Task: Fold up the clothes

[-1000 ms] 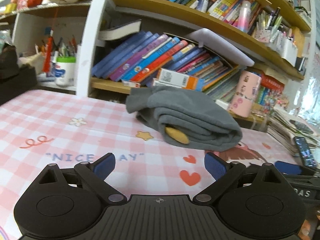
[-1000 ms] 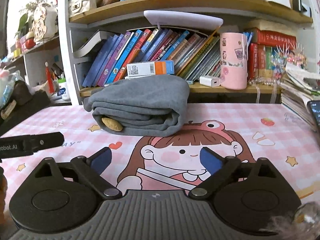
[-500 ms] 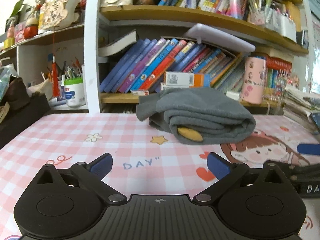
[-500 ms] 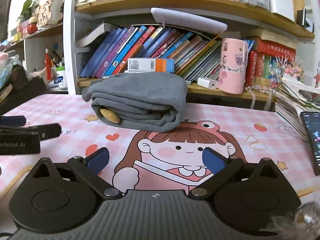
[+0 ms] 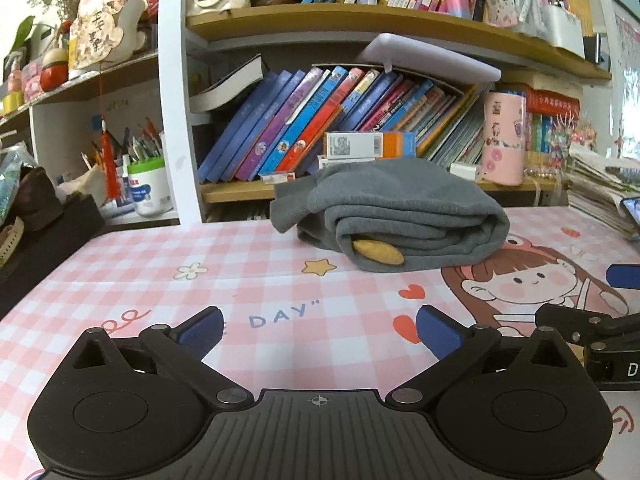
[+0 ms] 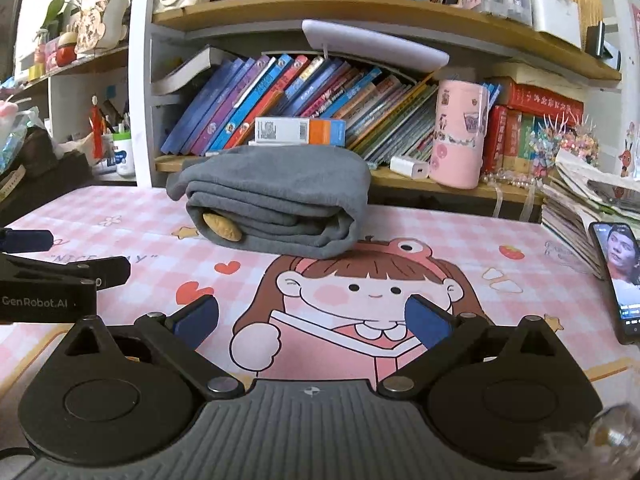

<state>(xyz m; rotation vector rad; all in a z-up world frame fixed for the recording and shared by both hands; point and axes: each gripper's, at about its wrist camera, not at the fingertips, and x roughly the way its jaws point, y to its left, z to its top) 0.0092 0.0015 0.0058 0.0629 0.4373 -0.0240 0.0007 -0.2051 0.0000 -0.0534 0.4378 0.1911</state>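
Folded garment (image 5: 400, 208) on table mat (image 5: 248, 280), before bookshelf (image 5: 320, 192); phone (image 6: 618, 276) far right

A table covered with a pink checked mat (image 5: 168, 280), printed with a cartoon girl (image 6: 360, 292), hearts and stars, carries a folded grey garment (image 6: 280, 200). The garment lies at the mat's far edge, just beyond the girl's head. A phone (image 6: 618, 276) lies right of the girl, beside a stack of papers (image 6: 580, 200).

Leaning books (image 6: 280, 100) on shelf; pink cup (image 6: 458, 134) beside white charger (image 6: 409, 167); lit phone (image 6: 620, 276) on cartoon mat (image 6: 500, 300).
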